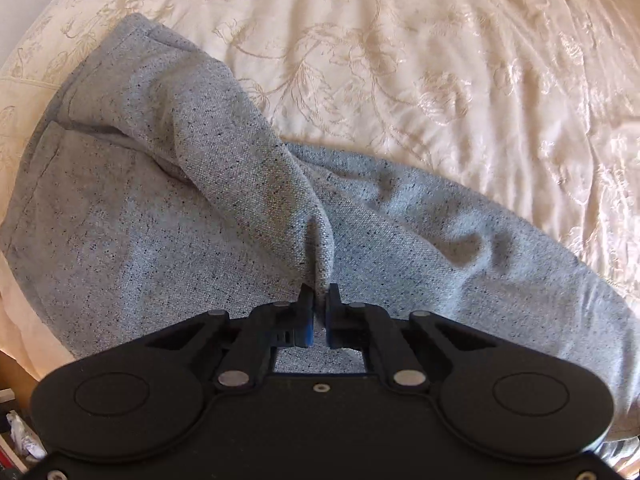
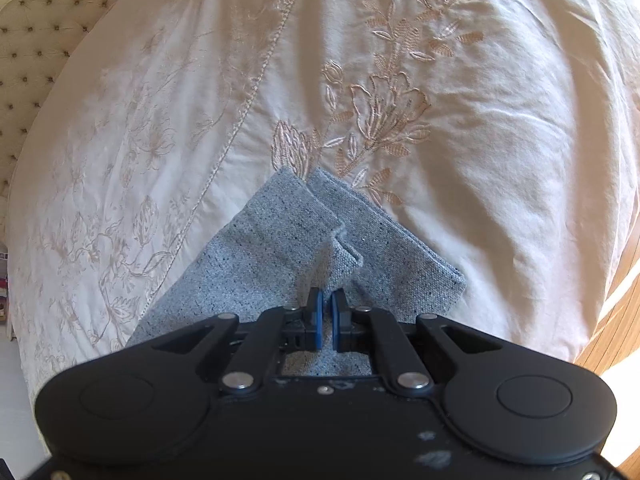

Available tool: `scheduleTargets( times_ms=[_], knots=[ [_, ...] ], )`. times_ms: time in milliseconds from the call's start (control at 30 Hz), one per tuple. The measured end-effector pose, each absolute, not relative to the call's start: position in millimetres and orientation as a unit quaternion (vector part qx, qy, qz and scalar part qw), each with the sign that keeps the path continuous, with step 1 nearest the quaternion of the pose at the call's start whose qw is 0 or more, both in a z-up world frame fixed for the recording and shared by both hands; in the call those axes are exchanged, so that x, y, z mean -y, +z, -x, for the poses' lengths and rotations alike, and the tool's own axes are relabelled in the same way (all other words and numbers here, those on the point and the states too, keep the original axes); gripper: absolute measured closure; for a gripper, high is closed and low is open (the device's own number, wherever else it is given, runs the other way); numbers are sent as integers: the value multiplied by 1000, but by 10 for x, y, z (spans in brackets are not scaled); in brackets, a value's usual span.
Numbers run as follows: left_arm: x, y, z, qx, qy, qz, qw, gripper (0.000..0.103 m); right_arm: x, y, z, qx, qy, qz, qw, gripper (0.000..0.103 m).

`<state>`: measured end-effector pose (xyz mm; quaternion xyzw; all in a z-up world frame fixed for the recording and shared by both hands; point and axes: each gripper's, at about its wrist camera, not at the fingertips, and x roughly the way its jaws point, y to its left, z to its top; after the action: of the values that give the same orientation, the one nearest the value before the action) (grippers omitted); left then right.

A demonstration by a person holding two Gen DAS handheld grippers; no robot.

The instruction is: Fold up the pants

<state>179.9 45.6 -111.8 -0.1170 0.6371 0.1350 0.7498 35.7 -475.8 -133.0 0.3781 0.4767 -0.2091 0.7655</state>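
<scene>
Grey speckled pants [image 1: 160, 216] lie on a cream embroidered bedspread [image 1: 440, 60]. In the left wrist view the waist end spreads to the left and a leg runs off to the right. My left gripper [image 1: 319, 294] is shut on a raised ridge of the pants fabric near the middle. In the right wrist view the two leg cuffs [image 2: 320, 224] lie side by side on the bedspread [image 2: 480, 140], pointing away. My right gripper [image 2: 327, 300] is shut on the pants fabric just behind the cuffs.
A tufted headboard [image 2: 36, 40] stands at the far left. The bed edge and wooden floor [image 2: 616, 320] show at the right. Clutter on the floor [image 1: 20, 436] shows beside the bed at the lower left.
</scene>
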Motion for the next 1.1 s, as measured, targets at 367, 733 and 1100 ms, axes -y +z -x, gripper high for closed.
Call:
scheduleTargets(
  times_ms=[367, 733, 1100],
  knots=[
    [-433, -11, -1043, -527, 104, 131, 833, 96, 4854, -369, -366, -397, -132, -341, 842, 97],
    [-324, -1448, -559, -640, 152, 139, 741, 96, 4961, -1480, -3, -513, -189, -322, 772, 97],
    [-163, -1520, -558, -635, 154, 97, 751, 96, 4933, -1620, 55, -536, -201, -299, 763, 97]
  ],
)
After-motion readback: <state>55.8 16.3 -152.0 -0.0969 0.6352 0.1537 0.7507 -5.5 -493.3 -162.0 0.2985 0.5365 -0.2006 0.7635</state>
